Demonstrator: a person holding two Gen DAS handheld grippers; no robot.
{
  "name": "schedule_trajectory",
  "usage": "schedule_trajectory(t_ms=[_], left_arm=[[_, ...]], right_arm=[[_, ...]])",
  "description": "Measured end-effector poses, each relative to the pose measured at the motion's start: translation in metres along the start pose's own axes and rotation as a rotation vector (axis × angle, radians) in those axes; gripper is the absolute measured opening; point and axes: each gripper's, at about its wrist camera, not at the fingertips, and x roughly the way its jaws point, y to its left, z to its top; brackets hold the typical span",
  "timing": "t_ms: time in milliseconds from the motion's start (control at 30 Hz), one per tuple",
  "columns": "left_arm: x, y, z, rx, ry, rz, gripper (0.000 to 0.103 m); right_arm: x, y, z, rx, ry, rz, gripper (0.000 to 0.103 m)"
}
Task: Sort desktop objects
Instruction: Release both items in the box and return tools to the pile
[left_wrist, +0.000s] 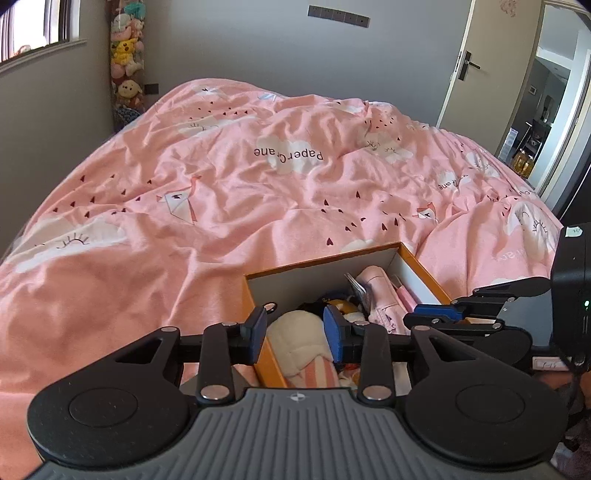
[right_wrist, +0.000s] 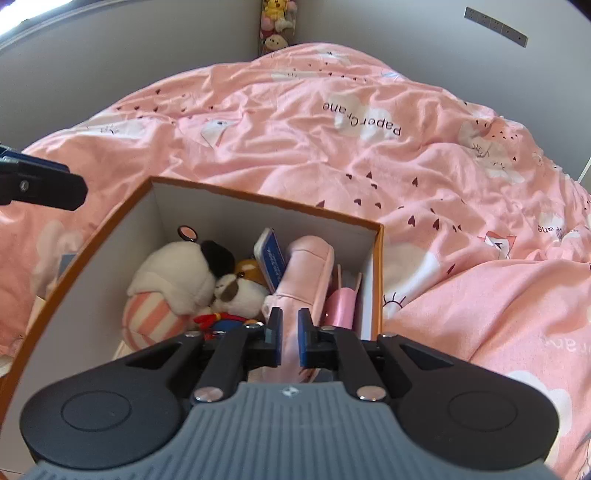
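Observation:
An orange-rimmed cardboard box (right_wrist: 266, 201) sits on the bed. It holds a white plush with a striped body (right_wrist: 177, 273), a small brown-and-white dog plush (right_wrist: 236, 291), a blue card (right_wrist: 273, 258), a pink pouch (right_wrist: 306, 266) and a pink tube (right_wrist: 341, 306). My right gripper (right_wrist: 290, 334) reaches into the box, shut on the near end of the pink pouch. My left gripper (left_wrist: 295, 334) hovers open above the box's near left corner with nothing between its pads; the white plush (left_wrist: 299, 336) lies below it. The right gripper (left_wrist: 436, 314) shows at the box's right side.
A rumpled pink duvet (left_wrist: 258, 177) covers the whole bed around the box (left_wrist: 321, 260). Plush toys hang in the far corner (left_wrist: 125, 55). A window (left_wrist: 33, 26) is at the left and a door (left_wrist: 480, 66) stands open at the right.

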Motion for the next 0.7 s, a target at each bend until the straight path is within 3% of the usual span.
schedule_trajectory(t_ms=[67,200,367,433,467,600,700], left_arm=[[-0.014,0.005,-0.006,0.033,-0.026,0.027,0.039],[-0.040,0.016,-0.017,0.067,-0.040,0.073,0.039],[-0.064,0.037,-0.033,0.040,0.015,0.037,0.040],[-0.069,0.043,-0.044,0.017,0.050,0.037,0.052],[-0.071,0.046,-0.050,0.001,0.067,0.038,0.052],[-0.070,0.056,-0.076,-0.097,0.143,0.016,0.052],[-0.066,0.055,-0.095,-0.149,0.189,0.053,0.060]], right_arm=[[-0.010,0.005,0.001,0.017,-0.021,0.016,0.025],[-0.033,0.021,0.003,0.029,-0.072,0.069,0.026],[-0.060,0.051,0.003,0.052,-0.181,0.145,0.030],[-0.066,0.064,0.003,0.053,-0.192,0.162,0.043],[-0.068,0.071,0.002,0.051,-0.190,0.168,0.044],[-0.067,0.095,-0.004,0.026,-0.152,0.208,0.045],[-0.062,0.107,-0.013,0.014,-0.113,0.165,0.045]])
